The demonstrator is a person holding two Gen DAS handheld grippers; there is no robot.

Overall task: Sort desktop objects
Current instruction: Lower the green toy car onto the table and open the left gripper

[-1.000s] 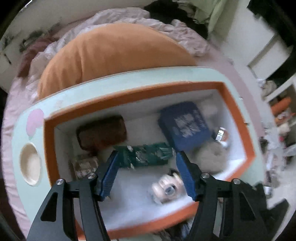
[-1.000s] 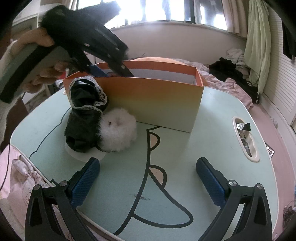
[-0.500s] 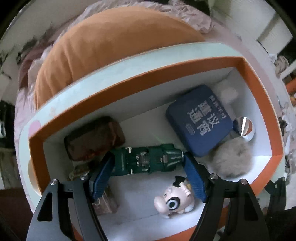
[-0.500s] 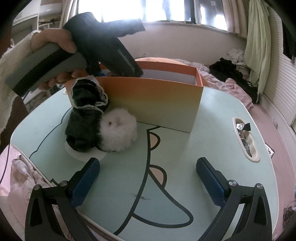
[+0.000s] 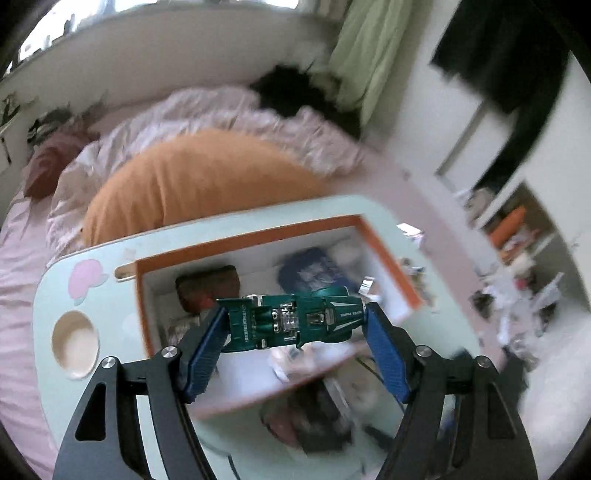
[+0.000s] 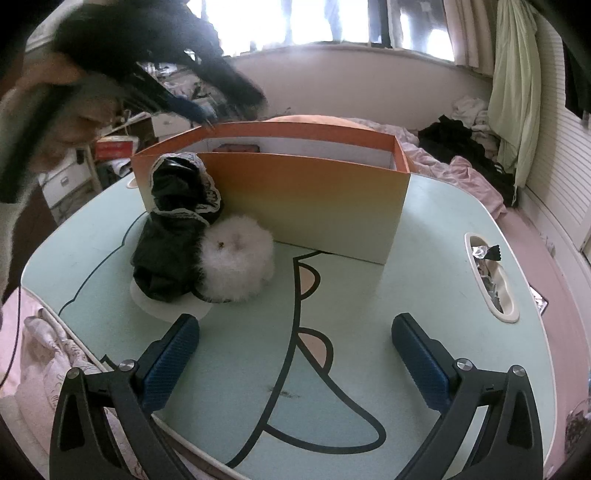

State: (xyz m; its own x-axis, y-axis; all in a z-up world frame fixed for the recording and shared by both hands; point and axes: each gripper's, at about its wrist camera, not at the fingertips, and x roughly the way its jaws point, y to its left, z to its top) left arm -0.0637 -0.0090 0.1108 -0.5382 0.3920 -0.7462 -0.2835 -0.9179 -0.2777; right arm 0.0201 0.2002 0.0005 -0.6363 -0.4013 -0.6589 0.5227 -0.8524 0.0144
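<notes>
— Between the blue pads of the left gripper (image 5: 295, 325), what sits there?

— A green toy car (image 5: 293, 320), clamped end to end, lying crosswise with its underside toward the lens. It hangs in the air above the orange box (image 5: 391, 258), clear of the contents.

— And under it?

— Inside the box, blurred, a dark brown item (image 5: 207, 286) at the left rear and a blue packet (image 5: 308, 271) to its right. Other contents are too smeared to name. The box stands on a pale green table (image 5: 55, 295) with a round recess (image 5: 75, 343) and a pink mark (image 5: 86, 277) near its left edge. Beyond the table lies an orange cushion (image 5: 192, 184) on pink bedding (image 5: 229, 114).

— What about the right gripper (image 6: 295, 362)?

— Its jaws stand wide apart with nothing between them, low over the table's cartoon print (image 6: 295, 332). Ahead and left, a white fluffy ball (image 6: 236, 269) rests on the table, touching a black lace-trimmed cloth (image 6: 173, 236) that leans against the box's front wall (image 6: 306, 203).

— Anything to the side?

— A slot (image 6: 491, 280) in the table at the right holds foil wrappers. Up at the far left, the left gripper shows as a dark blur above the box's corner, held in a hand (image 6: 74, 125). Farther back, a window (image 6: 295, 22) and a green curtain (image 6: 513, 85).
</notes>
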